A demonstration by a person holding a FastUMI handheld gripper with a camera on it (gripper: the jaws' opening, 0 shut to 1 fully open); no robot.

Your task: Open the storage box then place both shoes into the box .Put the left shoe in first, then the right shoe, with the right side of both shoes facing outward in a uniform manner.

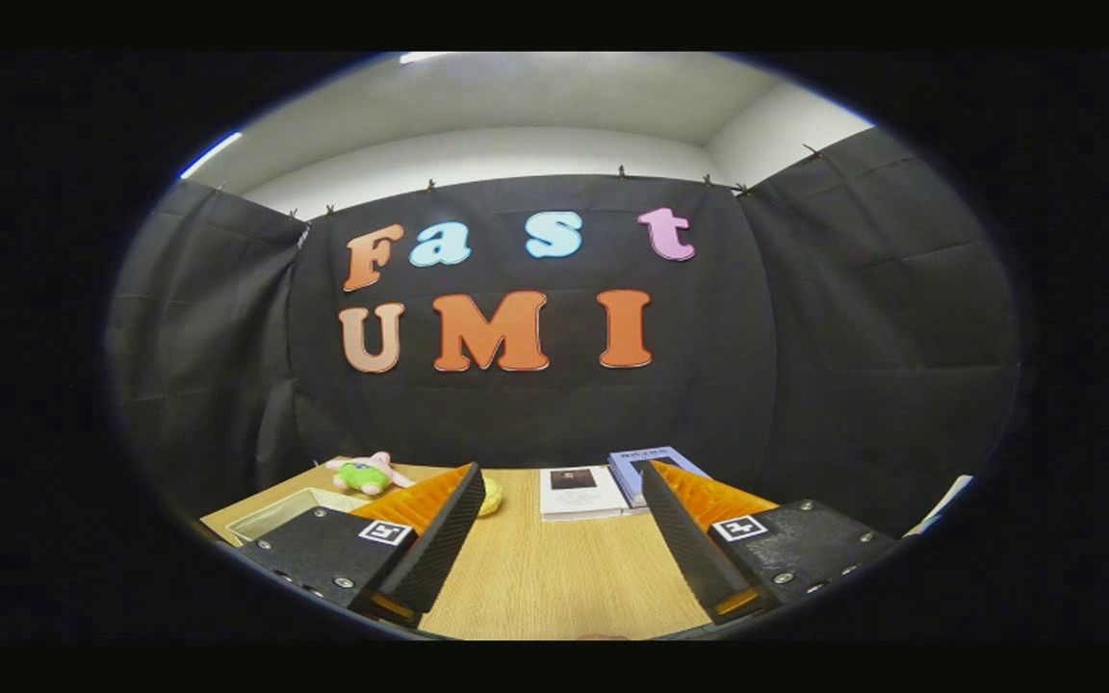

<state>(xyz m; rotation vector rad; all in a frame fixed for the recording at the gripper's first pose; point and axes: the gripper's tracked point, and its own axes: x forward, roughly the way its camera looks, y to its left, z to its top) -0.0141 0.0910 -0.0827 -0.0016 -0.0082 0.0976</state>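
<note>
Black cloth (805, 337) hangs on three sides of the booth, clipped along its top edge; above it show a pale wall (516, 149) and a white ceiling (564, 91) with a strip light (211, 154); below the cloth lies the table (559, 577), a light wood-grain top, bare between the fingers; the hand-held gripper (559, 500) hovers over the table with its fingers spread wide and nothing between them; at the table's left side, behind the left finger, sits an open pale box or tray (285, 510), whether it is the storage box I cannot tell; on the table's far edge lie a white booklet (579, 493) and, touching its right side, a blue book (646, 467); near the far left corner lies a pink and green plush toy (367, 474); a small yellow thing (490, 497) peeks from behind the left finger's tip.
</note>
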